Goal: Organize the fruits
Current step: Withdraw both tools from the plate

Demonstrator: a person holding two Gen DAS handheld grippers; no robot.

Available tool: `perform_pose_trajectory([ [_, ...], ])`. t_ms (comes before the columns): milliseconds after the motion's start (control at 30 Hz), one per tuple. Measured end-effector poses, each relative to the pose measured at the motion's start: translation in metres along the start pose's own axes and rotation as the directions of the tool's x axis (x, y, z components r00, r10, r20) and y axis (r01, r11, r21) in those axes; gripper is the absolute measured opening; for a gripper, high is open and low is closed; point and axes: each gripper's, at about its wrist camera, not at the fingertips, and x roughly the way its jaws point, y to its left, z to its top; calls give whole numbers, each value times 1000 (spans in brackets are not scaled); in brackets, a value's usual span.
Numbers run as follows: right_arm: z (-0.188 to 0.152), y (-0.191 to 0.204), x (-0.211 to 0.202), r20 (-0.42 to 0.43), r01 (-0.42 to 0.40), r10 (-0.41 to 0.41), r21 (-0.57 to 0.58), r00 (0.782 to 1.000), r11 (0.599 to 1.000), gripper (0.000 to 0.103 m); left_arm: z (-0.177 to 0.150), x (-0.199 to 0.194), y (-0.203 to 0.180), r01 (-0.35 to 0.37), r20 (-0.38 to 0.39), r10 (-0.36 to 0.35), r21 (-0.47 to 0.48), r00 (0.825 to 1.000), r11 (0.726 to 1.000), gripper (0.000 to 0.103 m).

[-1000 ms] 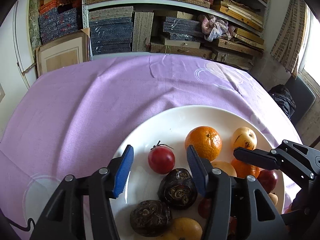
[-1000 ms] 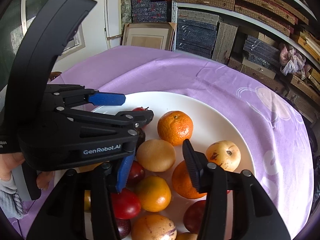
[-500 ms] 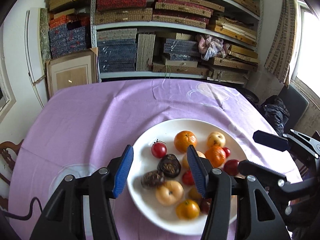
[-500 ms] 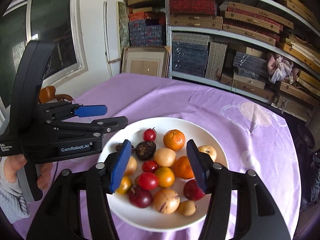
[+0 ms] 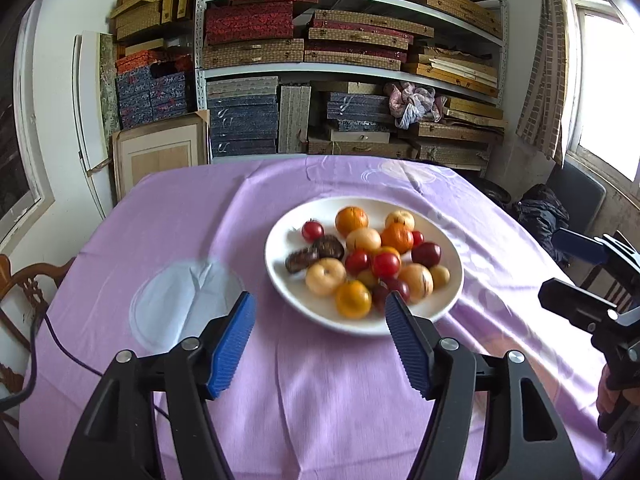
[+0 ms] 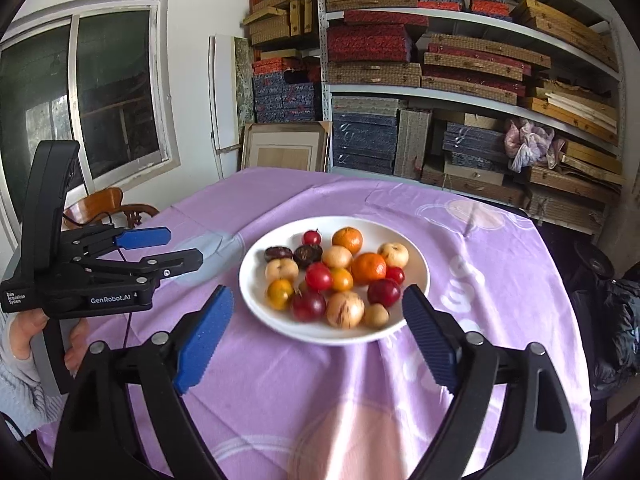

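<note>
A white plate (image 5: 280, 276) (image 6: 416, 256) on the purple tablecloth holds several fruits: oranges (image 5: 351, 221) (image 6: 369, 268), red tomatoes (image 5: 313, 230) (image 6: 319, 276), dark wrinkled fruits (image 5: 302, 260) (image 6: 307, 255), pale yellow ones and dark red plums. My left gripper (image 5: 320, 314) hovers in front of the plate, jaws opening, nothing between them. My right gripper (image 6: 318, 306) hangs near the plate's front rim, jaws opening wide and empty. Each gripper also shows at the edge of the other's view: the right gripper (image 5: 584, 272) at the right, the left gripper (image 6: 168, 248) at the left, held by a hand (image 6: 24, 332).
The purple tablecloth (image 5: 192, 224) covers a round table. Shelves (image 5: 352, 68) stacked with boxes fill the wall behind. A wooden chair (image 6: 104, 204) stands at the left, a framed board (image 5: 160, 152) leans by the shelves, and a dark bag (image 5: 540, 208) lies at the right.
Both grippers have pulled back and risen away from the plate, which now looks smaller and farther. Both sets of jaws stand wider than before.
</note>
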Motion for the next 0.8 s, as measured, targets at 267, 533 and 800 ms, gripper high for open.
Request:
perform_pose_trajectory([
  [267, -40, -11, 16, -42, 4, 0, 89, 999, 996, 93, -44, 12, -8, -18, -28, 18, -17, 999, 1000, 83],
  [533, -56, -20, 61, -136, 47, -34, 95, 990, 994, 95, -58, 49, -11, -37, -98, 37, -3, 994, 999, 92],
  [800, -68, -36, 93, -249, 73, -31, 160, 968, 984, 97, -65, 77, -8, -33, -205, 29, -15, 978, 999, 97],
])
